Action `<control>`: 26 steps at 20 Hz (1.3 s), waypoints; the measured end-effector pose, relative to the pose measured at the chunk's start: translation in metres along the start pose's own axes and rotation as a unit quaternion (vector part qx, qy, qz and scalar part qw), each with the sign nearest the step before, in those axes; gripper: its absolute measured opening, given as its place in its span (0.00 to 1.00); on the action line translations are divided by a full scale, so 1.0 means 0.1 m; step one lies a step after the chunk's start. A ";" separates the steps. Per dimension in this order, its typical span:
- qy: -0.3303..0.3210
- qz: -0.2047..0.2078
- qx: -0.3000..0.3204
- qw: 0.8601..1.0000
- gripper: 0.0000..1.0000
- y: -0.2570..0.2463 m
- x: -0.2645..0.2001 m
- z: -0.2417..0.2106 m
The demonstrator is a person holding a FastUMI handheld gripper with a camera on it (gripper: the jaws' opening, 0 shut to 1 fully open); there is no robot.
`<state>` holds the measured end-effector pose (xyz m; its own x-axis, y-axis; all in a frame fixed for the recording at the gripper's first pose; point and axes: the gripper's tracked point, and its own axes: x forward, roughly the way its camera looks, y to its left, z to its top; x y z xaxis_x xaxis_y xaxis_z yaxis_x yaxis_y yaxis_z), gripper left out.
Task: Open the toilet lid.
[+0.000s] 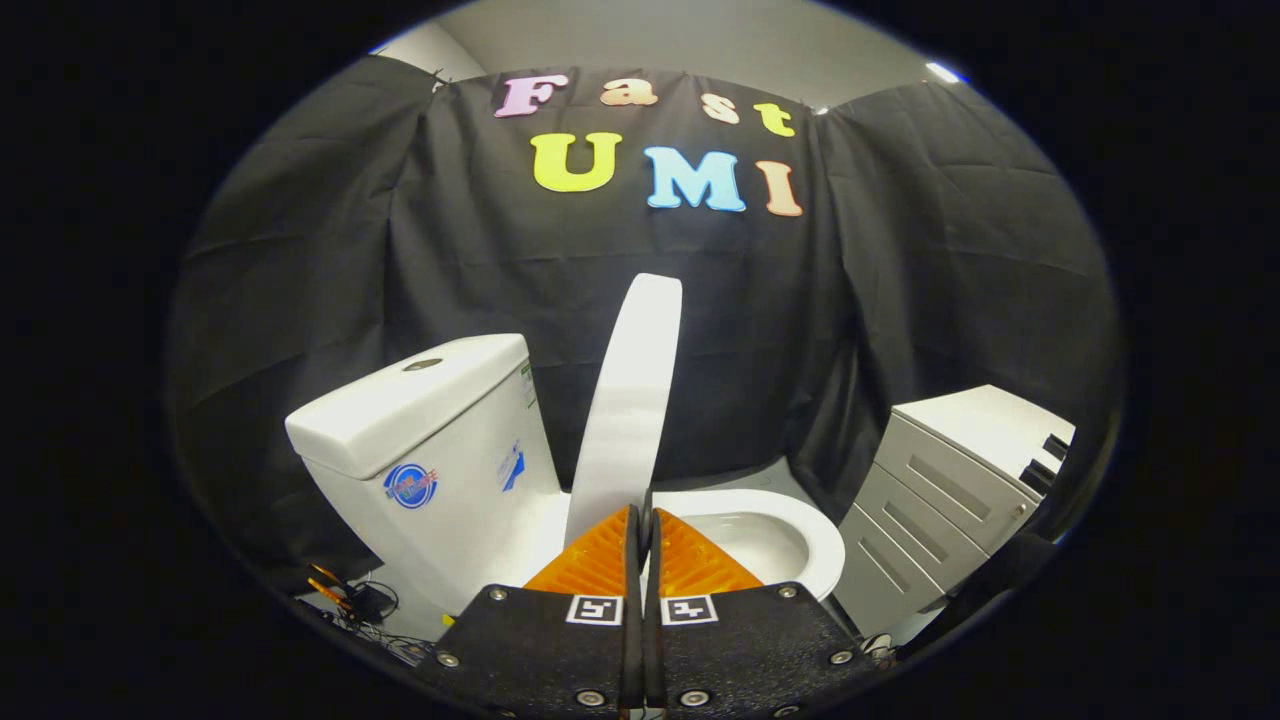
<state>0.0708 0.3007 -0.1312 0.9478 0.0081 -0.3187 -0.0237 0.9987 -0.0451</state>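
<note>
Gripper: fingers drawn together, only a thin slit between them, nothing visible held in that slit. Tips sit low against the base of the raised lid, at the near side of the bowl; whether they touch it cannot be told.

Booth wall: black cloth, draped in folds, closes off the back and both sides behind the toilet.

Toilet tank: white, to the left of the fingers and beyond them, seen at an angle. A round flush button sits on its top. Stickers on the side facing the camera; not legible here.

Cabinet: pale grey drawer unit, to the right of the toilet and apart from it, with recessed handles on the drawer fronts.

Toilet lid: white, standing up nearly vertical, seen edge-on, rising directly ahead of the fingertips and leaning slightly toward the tank side. It is off the seat.

Seat and bowl: white ring exposed, just right of the fingers, bowl interior open to view.

Cables: small dark tangle with an orange piece on the floor, left of the gripper, below the tank.
</note>
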 end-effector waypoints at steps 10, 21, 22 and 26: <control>-0.021 0.011 -0.037 0.999 0.00 0.54 -0.01 0.11; -0.031 0.014 -0.088 0.996 0.00 1.10 0.02 0.14; -0.031 0.011 -0.093 0.995 0.00 1.12 0.01 0.14; -0.025 0.013 -0.110 0.994 0.00 1.22 0.01 0.10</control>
<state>0.0723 0.4231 -0.1277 0.9604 0.0415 -0.2755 -0.1117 0.9632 -0.2443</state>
